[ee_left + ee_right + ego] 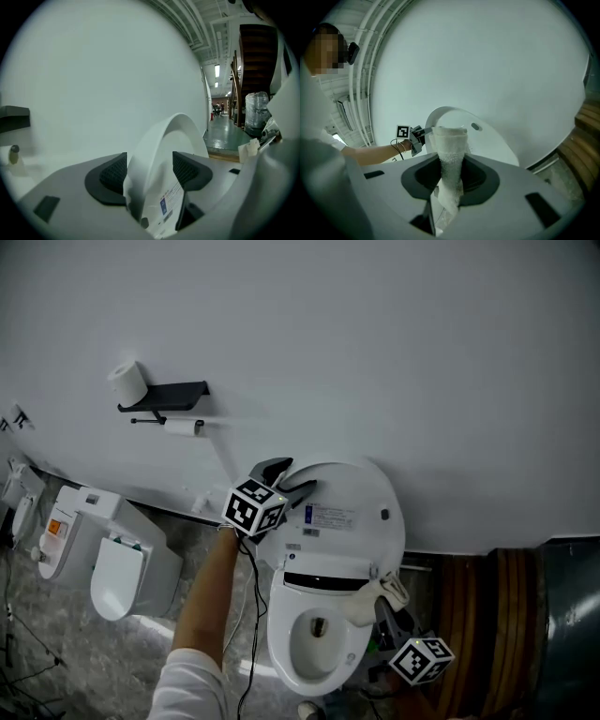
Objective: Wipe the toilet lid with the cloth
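While the toilet lid [352, 512] is stood upright against the white wall [422, 352], its upper left rim is straddled by the left gripper [302, 473], whose jaws are spread wide. The rim is seen between the pads in the left gripper view, but it is not clamped. A bunched white cloth [364, 606] is pinched firmly between the closed jaws of the right gripper [382, 607]. This gripper is held at the right side of the toilet bowl [314, 643], just below the lid's hinge end. Whether the lid is touched by the cloth cannot be told.
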The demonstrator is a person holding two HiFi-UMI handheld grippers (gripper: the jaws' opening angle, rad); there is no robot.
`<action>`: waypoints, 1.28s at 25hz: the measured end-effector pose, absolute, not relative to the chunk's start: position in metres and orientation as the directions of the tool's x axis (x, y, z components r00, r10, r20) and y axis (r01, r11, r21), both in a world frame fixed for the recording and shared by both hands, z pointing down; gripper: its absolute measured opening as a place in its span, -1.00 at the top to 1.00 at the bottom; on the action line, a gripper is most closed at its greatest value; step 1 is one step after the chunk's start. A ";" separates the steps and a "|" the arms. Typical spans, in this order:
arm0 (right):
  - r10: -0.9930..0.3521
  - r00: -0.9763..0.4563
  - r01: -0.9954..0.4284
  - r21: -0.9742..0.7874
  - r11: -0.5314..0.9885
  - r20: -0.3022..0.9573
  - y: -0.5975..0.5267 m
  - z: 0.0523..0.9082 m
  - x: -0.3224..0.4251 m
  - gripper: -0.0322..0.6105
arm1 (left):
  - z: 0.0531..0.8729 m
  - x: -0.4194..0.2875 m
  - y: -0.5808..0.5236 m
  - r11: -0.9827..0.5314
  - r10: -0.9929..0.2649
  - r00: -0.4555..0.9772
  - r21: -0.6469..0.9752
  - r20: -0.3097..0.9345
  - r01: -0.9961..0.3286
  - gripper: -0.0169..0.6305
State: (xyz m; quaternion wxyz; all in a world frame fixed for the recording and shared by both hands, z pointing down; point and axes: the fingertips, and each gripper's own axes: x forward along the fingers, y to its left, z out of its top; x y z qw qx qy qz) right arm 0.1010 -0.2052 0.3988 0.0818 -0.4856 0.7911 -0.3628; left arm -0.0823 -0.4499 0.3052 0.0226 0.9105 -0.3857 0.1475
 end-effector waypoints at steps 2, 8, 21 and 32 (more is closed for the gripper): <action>-0.822 -0.528 -0.694 -0.667 0.270 0.215 -0.195 0.392 0.098 0.63 | 0.303 -0.083 -0.428 -0.708 -0.691 0.672 -0.065 0.267 -0.703 0.00; -0.756 -0.634 -0.621 -0.690 0.373 0.162 -0.132 0.326 0.078 0.63 | 0.292 -0.081 -0.328 -0.754 -0.649 0.724 -0.068 0.235 -0.653 0.00; -0.575 -0.720 -0.658 -0.646 0.388 0.388 0.070 0.320 0.054 0.63 | 0.443 -0.082 -0.017 -0.913 -0.407 0.734 -0.220 0.543 -0.344 -0.05; -0.474 -0.697 -0.712 -0.597 0.371 0.538 0.109 0.434 0.057 0.63 | 0.588 -0.082 0.090 -0.892 -0.445 0.690 -0.348 0.571 -0.287 -0.09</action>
